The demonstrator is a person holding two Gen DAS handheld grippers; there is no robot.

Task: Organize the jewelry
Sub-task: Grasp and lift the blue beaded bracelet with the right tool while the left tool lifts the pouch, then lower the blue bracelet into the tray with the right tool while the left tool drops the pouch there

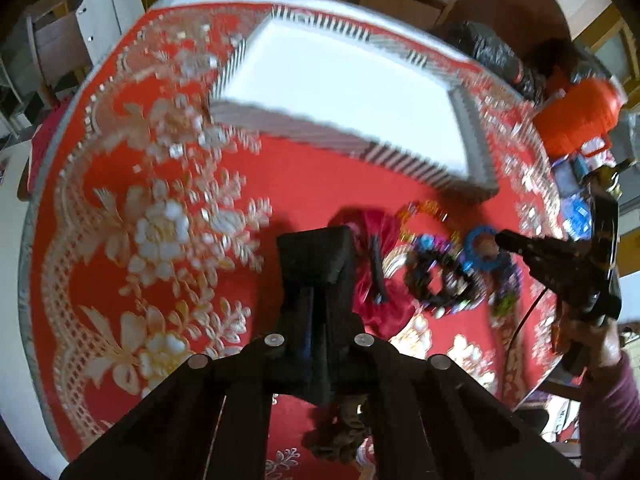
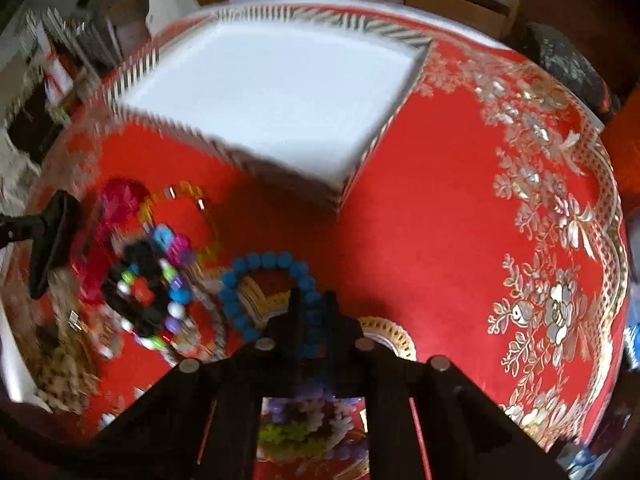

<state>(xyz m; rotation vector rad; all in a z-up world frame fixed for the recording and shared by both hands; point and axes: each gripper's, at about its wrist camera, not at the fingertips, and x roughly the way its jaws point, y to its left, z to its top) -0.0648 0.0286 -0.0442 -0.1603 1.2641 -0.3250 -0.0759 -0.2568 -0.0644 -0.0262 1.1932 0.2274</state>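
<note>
A pile of jewelry lies on the red embroidered tablecloth: a blue bead bracelet [image 2: 264,272], a black multicolour bead bracelet [image 2: 148,292], an amber bracelet [image 2: 180,196] and a magenta satin scrunchie [image 1: 376,272]. My right gripper [image 2: 312,300] is shut on the blue bead bracelet's near side; it also shows in the left wrist view [image 1: 500,238] at the blue bracelet [image 1: 480,256]. My left gripper [image 1: 344,256] hovers over the scrunchie, its fingers a small way apart with nothing between them. A brown scrunchie [image 1: 340,432] shows under the left gripper's body.
A white tray with a striped rim [image 1: 280,124] [image 2: 224,148] stands behind the pile. An orange container [image 1: 576,116] and black bags [image 1: 496,56] sit at the table's right edge. The round table's edge [image 1: 36,248] curves on the left.
</note>
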